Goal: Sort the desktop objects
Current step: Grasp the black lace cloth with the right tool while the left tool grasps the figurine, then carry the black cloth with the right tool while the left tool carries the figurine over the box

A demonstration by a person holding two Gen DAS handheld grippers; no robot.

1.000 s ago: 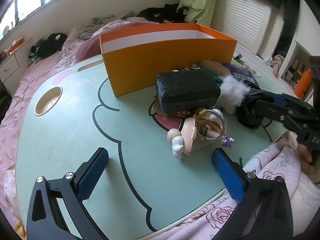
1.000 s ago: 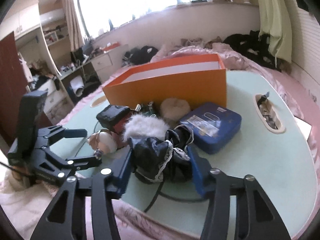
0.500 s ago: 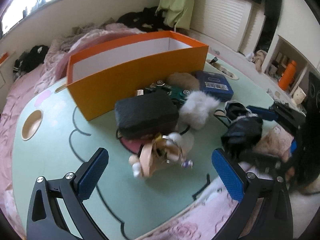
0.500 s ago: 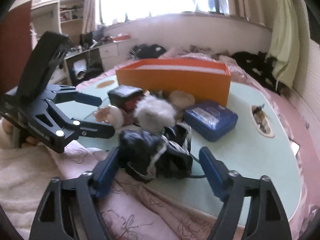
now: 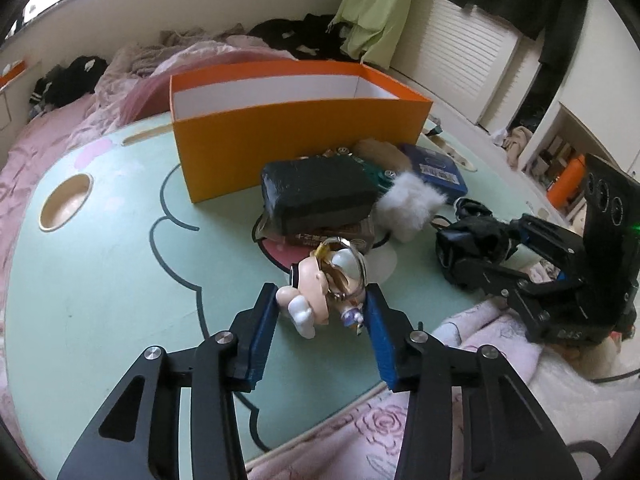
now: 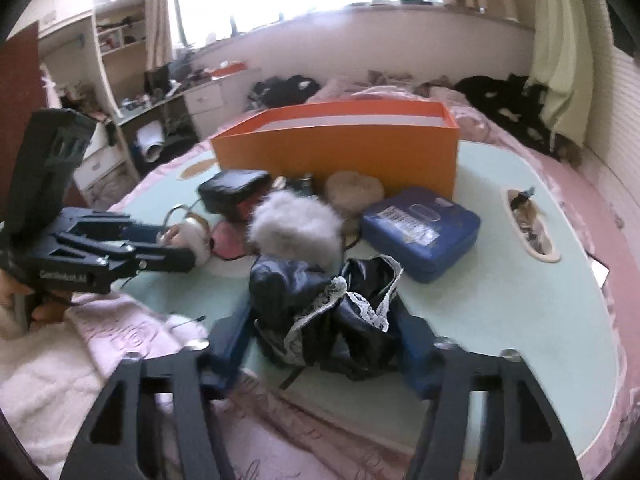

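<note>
Low centre of the left view, the left claw point(image 5: 322, 316) is closing around the figurine point(image 5: 320, 300), both pads beside it. In the right view's lower middle, the right claw point(image 6: 326, 344) is closing on the black cloth point(image 6: 332, 308). The orange box point(image 5: 296, 152) lies beyond both, toward the frame's top.

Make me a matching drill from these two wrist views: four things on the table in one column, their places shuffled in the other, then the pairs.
Things:
1. figurine keychain
2. black lace-trimmed cloth
3. orange box
4. blue case

Places:
A. at the far side of the clutter, open top
B. between the left gripper's closing jaws
C. right of the white fluffy pompom in the right wrist view
D. between the right gripper's closing jaws

Pairs: 1-B, 2-D, 3-A, 4-C
</note>
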